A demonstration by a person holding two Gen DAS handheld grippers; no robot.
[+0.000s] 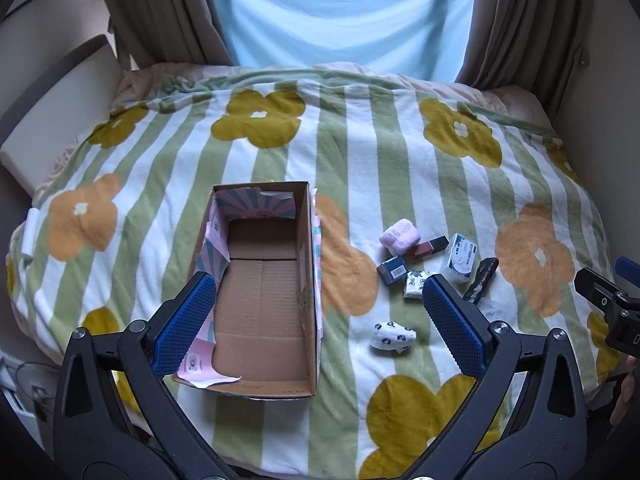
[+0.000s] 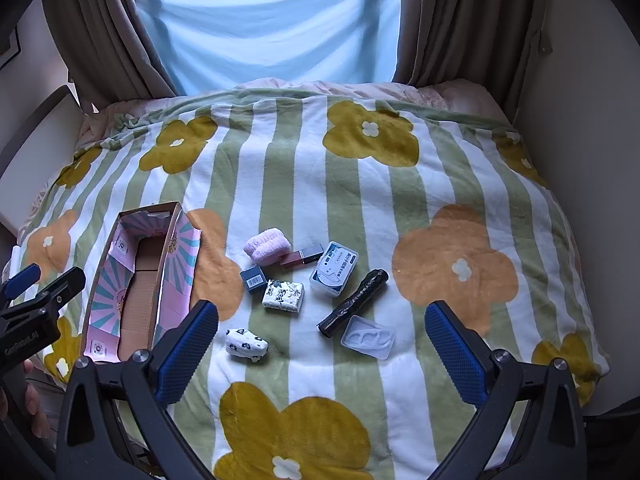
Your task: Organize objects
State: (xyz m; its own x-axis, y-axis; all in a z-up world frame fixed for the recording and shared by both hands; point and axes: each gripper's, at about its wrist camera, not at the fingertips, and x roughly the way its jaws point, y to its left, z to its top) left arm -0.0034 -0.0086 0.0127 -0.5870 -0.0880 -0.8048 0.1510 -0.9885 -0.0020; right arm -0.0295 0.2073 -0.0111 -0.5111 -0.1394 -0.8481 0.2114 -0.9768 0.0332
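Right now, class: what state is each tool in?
Left tool: open, holding nothing, above the cardboard box.
Right tool: open, holding nothing, above the blanket.

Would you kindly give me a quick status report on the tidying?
Both grippers, left and right, open, holding nothing. Box empty; items such as pink roll and black roll loose on blanket. Nothing in the way.
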